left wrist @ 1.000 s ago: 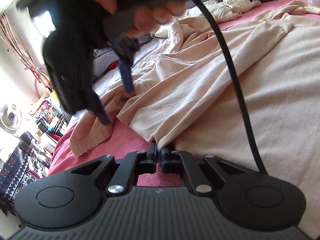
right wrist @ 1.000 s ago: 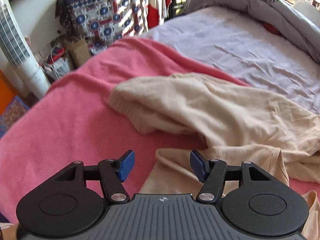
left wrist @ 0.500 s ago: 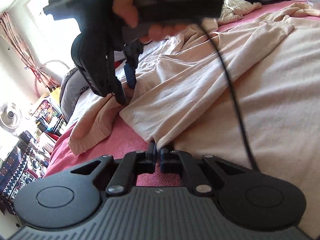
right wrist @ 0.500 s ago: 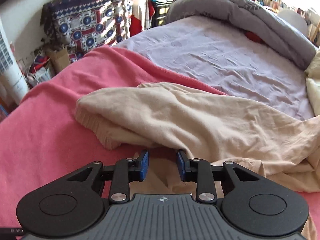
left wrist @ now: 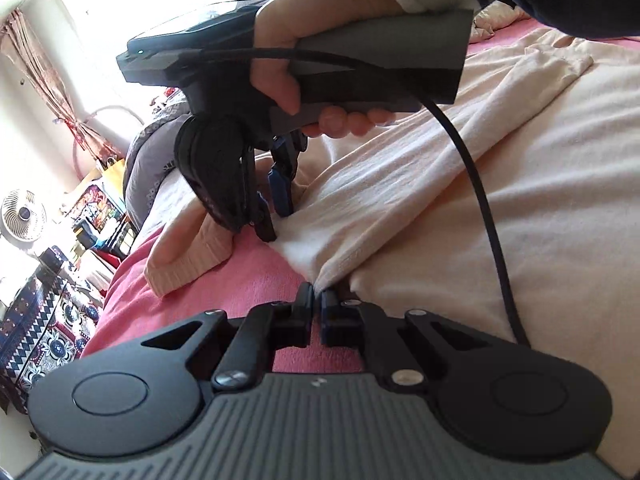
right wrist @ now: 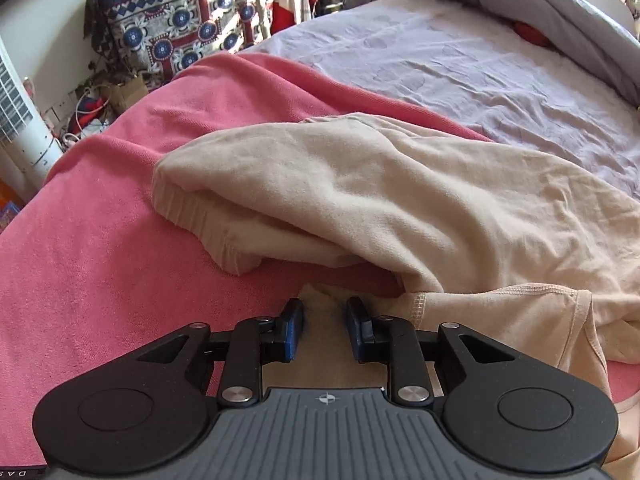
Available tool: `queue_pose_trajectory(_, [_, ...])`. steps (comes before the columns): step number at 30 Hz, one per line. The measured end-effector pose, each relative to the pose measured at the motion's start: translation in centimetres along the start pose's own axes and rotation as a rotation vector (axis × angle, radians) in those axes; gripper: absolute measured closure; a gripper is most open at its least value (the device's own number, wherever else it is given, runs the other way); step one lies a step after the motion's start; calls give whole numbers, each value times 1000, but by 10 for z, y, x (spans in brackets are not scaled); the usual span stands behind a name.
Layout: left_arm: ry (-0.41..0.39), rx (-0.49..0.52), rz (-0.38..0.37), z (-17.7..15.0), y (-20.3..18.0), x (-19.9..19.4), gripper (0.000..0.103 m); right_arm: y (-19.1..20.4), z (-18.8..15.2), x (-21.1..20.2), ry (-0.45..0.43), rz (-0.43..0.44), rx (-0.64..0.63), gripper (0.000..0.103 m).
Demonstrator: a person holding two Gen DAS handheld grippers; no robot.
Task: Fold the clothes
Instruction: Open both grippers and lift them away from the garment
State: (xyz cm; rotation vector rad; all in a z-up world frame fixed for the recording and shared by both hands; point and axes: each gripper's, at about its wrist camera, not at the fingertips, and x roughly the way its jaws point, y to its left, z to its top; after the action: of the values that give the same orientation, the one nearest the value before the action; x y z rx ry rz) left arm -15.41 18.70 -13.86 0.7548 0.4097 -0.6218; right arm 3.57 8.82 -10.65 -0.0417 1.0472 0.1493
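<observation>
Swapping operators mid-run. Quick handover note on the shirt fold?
Left gripper: shut on the beige shirt's hem corner, low on the pink blanket.
Right gripper: its jaws have just been closing over a fold of the shirt near the sleeve; pads not yet pressing, so no grip.
Done: shirt spread out, one corner held.
Left: finish the right grip, then lift and fold.
</observation>
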Motion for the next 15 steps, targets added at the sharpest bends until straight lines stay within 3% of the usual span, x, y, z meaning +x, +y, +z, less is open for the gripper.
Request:
queue_pose_trajectory(6, [18, 20, 1, -9, -9, -18, 103, -7, 5, 10, -36, 16, 17, 72])
queue_pose_trajectory(10, [37, 11, 19, -15, -14, -38, 102, -11, 4, 11, -114, 40, 34, 62])
queue_pose_trajectory(13, [58, -142, -32, -20, 3, -64, 92, -23, 0, -7, -125, 145, 119, 44])
queue_pose_trajectory(14, [55, -228, -88, -24, 13, -74, 89, -28, -4, -20, -146, 188, 141, 44])
queue_pose_trajectory(15, [46, -329, -157, -29, 24, -84, 77, -31, -8, -35, -174, 217, 141, 41])
